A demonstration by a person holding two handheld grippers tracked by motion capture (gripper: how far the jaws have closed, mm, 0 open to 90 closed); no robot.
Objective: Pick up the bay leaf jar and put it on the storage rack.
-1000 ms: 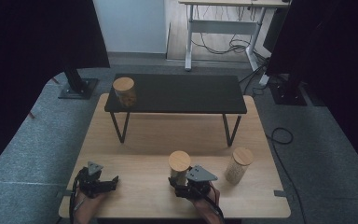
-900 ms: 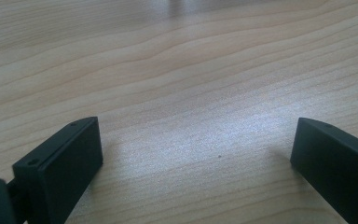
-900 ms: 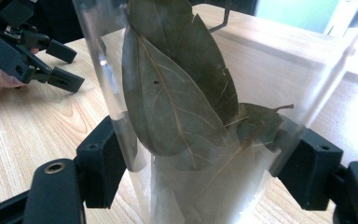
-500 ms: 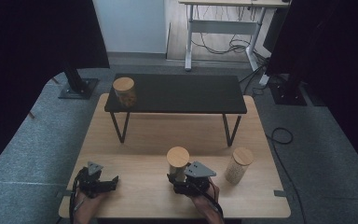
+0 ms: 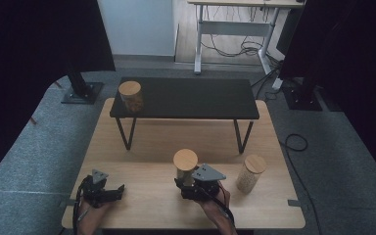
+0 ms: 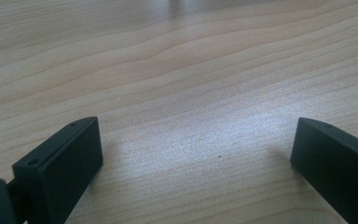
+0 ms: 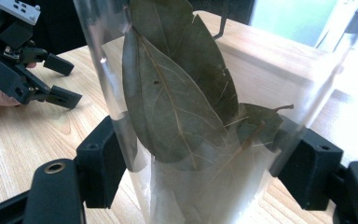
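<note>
Right gripper [image 5: 190, 182] fingers [image 7: 100, 158] clamp the clear, leaf-filled jar [image 7: 191, 107] low on its wall at the near desk [image 5: 142, 147] edge, left gripper [image 5: 108, 192] open and empty; jar probably light, slick, rigid, breakable, so grip mid-wall.

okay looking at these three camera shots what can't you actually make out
- Right gripper view: the leaf jar runs off the top edge, so its lid is cut off; the right gripper covers its lower sides.
- High view: the contents of the jar on the black table and of the right-hand jar are too small.
- Left gripper view: the left gripper faces bare wood.
</note>
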